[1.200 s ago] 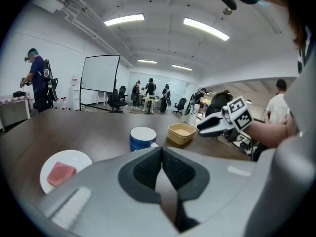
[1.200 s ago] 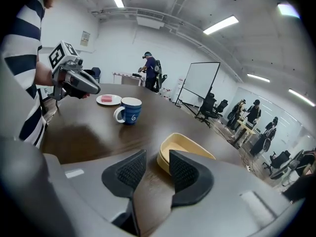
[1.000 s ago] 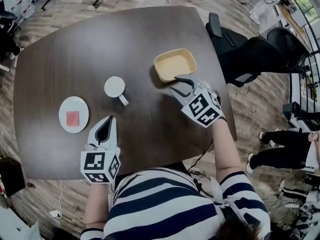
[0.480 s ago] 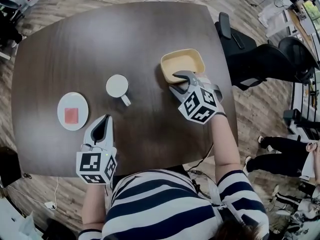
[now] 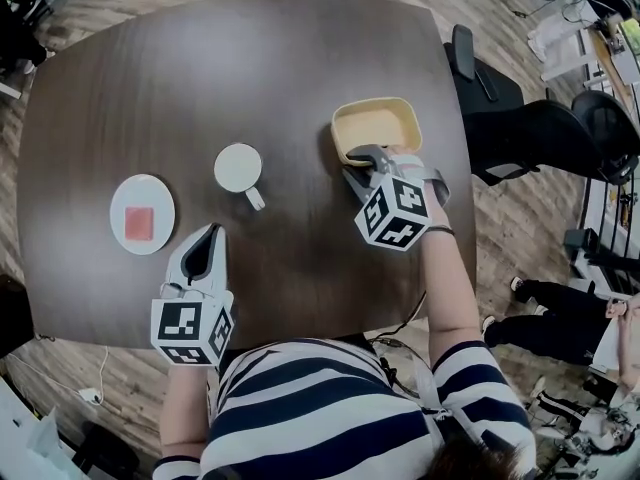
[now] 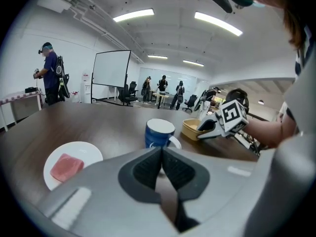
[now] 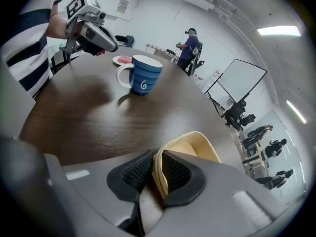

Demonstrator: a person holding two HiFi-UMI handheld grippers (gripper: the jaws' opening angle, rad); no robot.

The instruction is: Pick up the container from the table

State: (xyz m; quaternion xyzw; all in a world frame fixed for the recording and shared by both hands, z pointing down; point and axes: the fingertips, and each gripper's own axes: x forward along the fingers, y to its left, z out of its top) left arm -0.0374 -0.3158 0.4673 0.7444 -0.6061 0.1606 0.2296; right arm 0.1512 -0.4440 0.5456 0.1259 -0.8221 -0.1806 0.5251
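The container (image 5: 377,126) is a shallow tan tub with rounded corners, on the right part of the dark wooden table (image 5: 150,88). My right gripper (image 5: 362,160) reaches down onto its near rim. In the right gripper view the tub's wall (image 7: 195,147) stands between the two pads, and the right gripper (image 7: 157,154) has its jaws closing on it, both pads touching the rim. My left gripper (image 5: 205,243) hovers over the table's near left part, shut, with nothing between its fingers (image 6: 148,167). From the left gripper view, the container (image 6: 190,128) shows behind the mug.
A blue mug (image 5: 237,168) with a white inside stands mid-table, left of the container. A white plate (image 5: 142,214) with a pink block lies at the left. A black office chair (image 5: 520,118) stands past the table's right edge. People stand in the room beyond.
My right gripper sank and rolled onto the container's near rim, and its wide-open jaws came in around that rim. The left gripper barely moved.
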